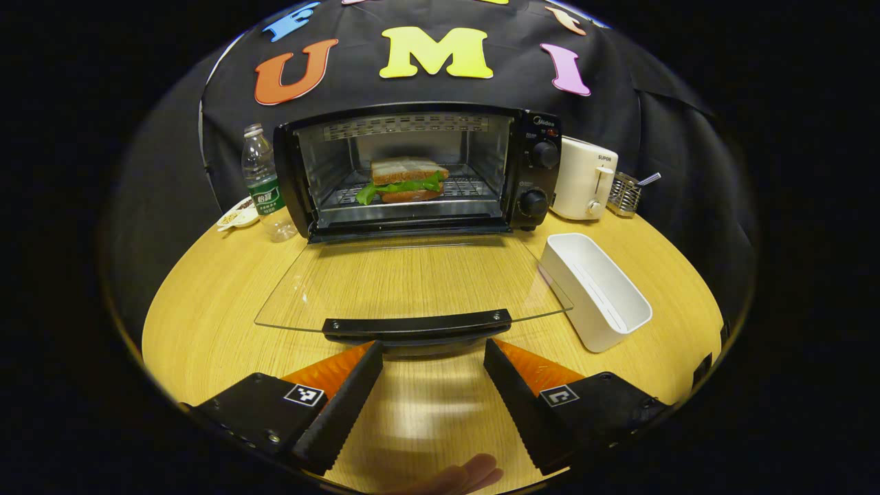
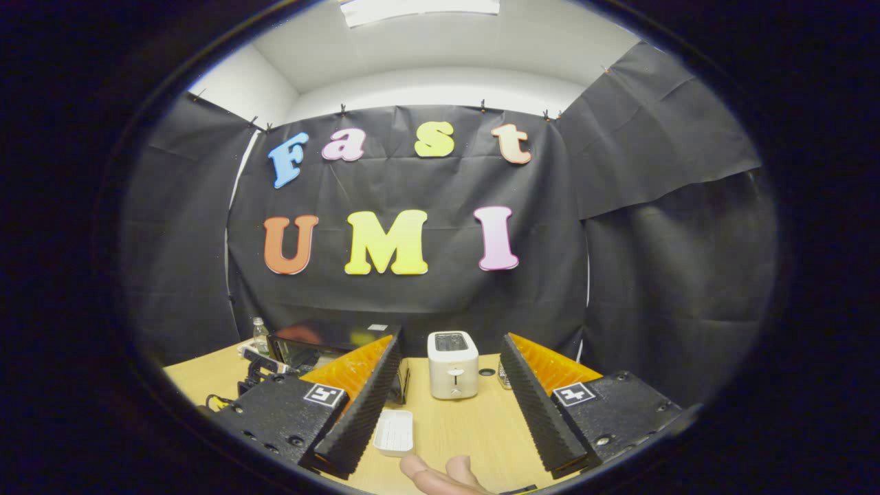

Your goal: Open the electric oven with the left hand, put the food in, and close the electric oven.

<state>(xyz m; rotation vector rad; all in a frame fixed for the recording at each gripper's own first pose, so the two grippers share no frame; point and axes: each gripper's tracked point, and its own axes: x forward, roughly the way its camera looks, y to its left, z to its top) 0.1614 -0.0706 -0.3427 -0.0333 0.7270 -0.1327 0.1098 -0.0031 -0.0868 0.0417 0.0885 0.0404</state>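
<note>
The black electric oven (image 1: 412, 168) stands at the back of the round wooden table, its glass door (image 1: 412, 282) folded flat down toward me. A sandwich (image 1: 407, 180) with green lettuce lies on the rack inside. My left gripper (image 1: 433, 354) is open, its fingertips just short of the door's black handle (image 1: 418, 326), one on each side, not touching it. My right gripper (image 2: 450, 357) is open and held high and back, empty. Past its left finger, the oven (image 2: 323, 344) sits low at the left in the right gripper view.
A white tray (image 1: 595, 289) lies right of the door. A white toaster (image 1: 583, 177) and a small wire rack (image 1: 625, 194) stand at the back right. A water bottle (image 1: 263, 182) and a small dish (image 1: 237, 214) stand left of the oven. Fingertips (image 1: 467, 474) show at the bottom.
</note>
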